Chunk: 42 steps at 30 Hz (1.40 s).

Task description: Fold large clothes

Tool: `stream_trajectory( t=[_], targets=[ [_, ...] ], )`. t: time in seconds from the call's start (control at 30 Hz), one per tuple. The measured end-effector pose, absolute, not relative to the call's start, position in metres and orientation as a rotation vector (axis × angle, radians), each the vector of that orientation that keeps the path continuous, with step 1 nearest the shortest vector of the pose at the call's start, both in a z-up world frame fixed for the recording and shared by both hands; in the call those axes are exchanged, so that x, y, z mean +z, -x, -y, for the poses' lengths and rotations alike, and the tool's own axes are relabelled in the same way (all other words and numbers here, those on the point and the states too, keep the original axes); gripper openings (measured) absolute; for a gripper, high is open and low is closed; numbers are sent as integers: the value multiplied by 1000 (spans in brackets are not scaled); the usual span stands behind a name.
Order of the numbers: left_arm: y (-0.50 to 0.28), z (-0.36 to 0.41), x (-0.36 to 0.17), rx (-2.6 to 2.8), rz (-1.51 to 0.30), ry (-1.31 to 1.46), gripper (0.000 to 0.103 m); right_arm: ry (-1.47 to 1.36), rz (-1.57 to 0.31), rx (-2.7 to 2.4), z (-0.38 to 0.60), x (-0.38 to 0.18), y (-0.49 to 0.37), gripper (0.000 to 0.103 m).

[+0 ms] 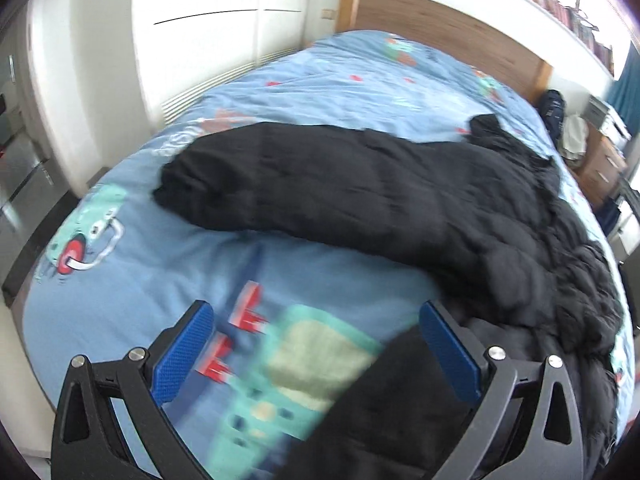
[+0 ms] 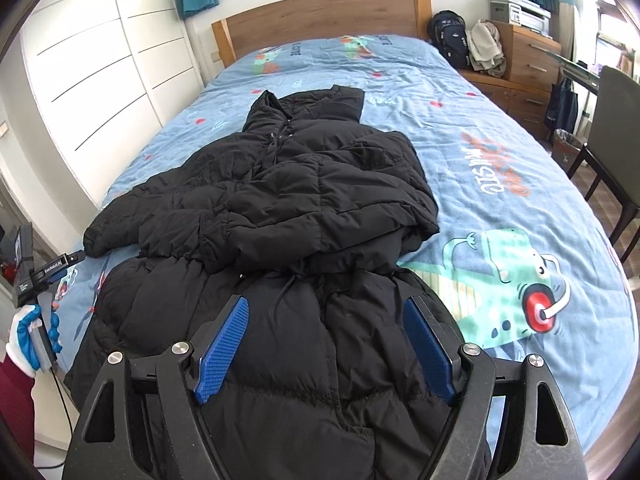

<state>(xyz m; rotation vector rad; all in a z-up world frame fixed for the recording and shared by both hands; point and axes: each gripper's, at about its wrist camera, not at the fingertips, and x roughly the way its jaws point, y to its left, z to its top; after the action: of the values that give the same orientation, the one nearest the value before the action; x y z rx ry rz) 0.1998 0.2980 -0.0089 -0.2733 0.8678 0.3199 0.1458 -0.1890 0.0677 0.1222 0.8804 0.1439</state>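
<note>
A black puffer jacket (image 2: pixel 320 184) lies lengthwise on the bed, hood (image 2: pixel 312 104) toward the headboard. One sleeve is folded across its chest. The other sleeve (image 2: pixel 104 236) stretches out to the left. My right gripper (image 2: pixel 326 302) hovers open above the jacket's lower half with nothing between its pads. My left gripper (image 1: pixel 316 308) is open over the blue bedcover (image 1: pixel 160 264), just left of the jacket's hem (image 1: pixel 400 400). The outstretched sleeve (image 1: pixel 280 184) lies beyond it. The left wrist view is blurred. A gloved hand (image 2: pixel 30 336) shows at the bed's left edge.
The bed has a wooden headboard (image 2: pixel 320 16) and a cartoon-print cover (image 2: pixel 520 208). White wardrobe doors (image 2: pixel 92 72) run along the left. On the right stand a backpack (image 2: pixel 450 36), a wooden dresser (image 2: pixel 528 68) with a printer (image 2: pixel 520 10), and a dark chair (image 2: pixel 612 128).
</note>
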Motion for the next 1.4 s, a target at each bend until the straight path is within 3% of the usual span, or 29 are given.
stream_trajectory(
  t=[0.4,0.77,1.23,1.33,1.37,1.4],
  targets=[
    [-244,-437,-81,333,-829,812,103,-163,-928,53,194,52,-168,79],
    [-287,-474,-134,338,-794,1047,103,-155,-961,2,180,34,-199,79],
    [-294,-503,-147,257,-596,1291,98,-148,-1004,-8,176,11,-206,79],
    [-298,-505,-146,274,-613,1272,65,-153,-1005,-14,178,11,-204,79],
    [-300,-504,-145,289,-627,1259,45,-153,-1002,-13,178,11,-203,79],
    [-302,-504,-142,311,-643,1232,33,-151,-1000,-12,177,12,-203,79]
  ],
)
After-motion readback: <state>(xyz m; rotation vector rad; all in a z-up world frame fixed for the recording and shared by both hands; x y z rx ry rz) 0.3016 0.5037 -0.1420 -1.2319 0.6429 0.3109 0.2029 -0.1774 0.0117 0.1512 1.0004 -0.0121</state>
